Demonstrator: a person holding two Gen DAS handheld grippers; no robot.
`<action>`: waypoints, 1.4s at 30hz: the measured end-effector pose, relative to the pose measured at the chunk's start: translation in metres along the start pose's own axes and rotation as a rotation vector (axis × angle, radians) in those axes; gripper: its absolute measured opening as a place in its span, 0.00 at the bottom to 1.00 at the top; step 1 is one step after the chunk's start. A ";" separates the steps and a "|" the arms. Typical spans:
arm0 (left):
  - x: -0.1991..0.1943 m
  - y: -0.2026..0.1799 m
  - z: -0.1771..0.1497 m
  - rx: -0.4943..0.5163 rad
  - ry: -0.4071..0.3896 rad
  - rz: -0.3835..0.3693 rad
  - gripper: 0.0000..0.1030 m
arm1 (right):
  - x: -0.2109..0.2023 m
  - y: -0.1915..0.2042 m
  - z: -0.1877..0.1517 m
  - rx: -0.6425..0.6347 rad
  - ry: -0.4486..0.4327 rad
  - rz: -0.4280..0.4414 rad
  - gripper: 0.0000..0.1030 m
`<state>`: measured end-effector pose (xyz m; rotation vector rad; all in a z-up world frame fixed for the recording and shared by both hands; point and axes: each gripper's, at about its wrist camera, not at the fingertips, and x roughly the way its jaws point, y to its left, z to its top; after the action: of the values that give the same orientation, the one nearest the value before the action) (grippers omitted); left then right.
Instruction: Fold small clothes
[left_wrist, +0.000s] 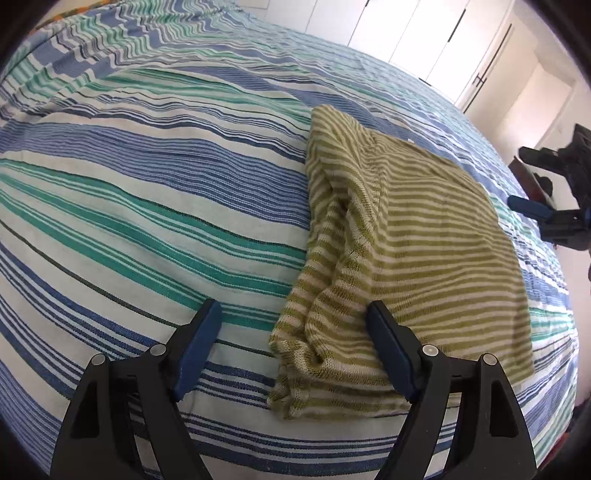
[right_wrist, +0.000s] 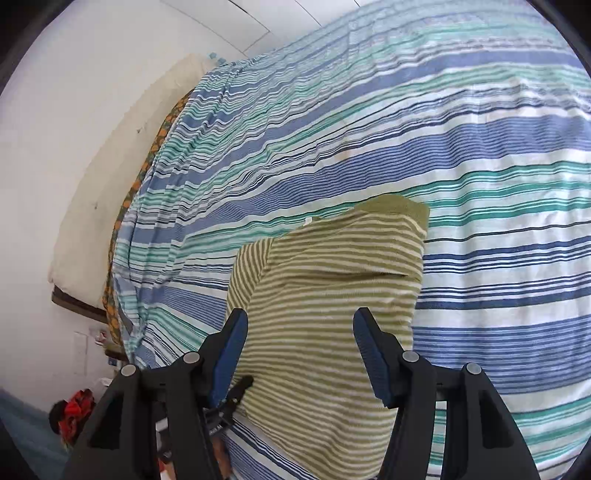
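Garment: we find the olive-striped top (left_wrist: 424, 236) folded into a rectangle on the striped bedspread (left_wrist: 147, 192), long axis running away from the left gripper (left_wrist: 291, 343).
Edges: the top's left side is bunched; wide bare bedspread lies left of it.
Jaws: left gripper wide, empty; right gripper (right_wrist: 299, 350) parted above the top, gripping nothing.
Views: only the right wrist view shows the top's solid olive band (right_wrist: 395, 206).

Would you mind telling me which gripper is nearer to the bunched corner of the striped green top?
Left. The left gripper hangs open right over the top's bunched corner; the right gripper is open beyond the opposite edge, off the cloth.
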<state>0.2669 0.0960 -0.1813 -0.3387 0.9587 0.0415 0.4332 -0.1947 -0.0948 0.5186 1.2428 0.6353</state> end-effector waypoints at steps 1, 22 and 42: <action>0.000 -0.001 -0.001 0.014 -0.001 0.003 0.80 | 0.022 -0.015 0.017 0.078 0.065 0.021 0.58; 0.000 -0.006 -0.006 0.060 -0.006 0.025 0.81 | -0.002 0.029 -0.141 -0.431 -0.062 -0.304 0.65; -0.080 0.061 -0.017 -0.078 0.141 -0.183 0.88 | -0.049 -0.040 -0.180 -0.152 -0.084 -0.177 0.74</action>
<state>0.1956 0.1576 -0.1417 -0.5050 1.0641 -0.1137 0.2562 -0.2539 -0.1327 0.3018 1.1372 0.5476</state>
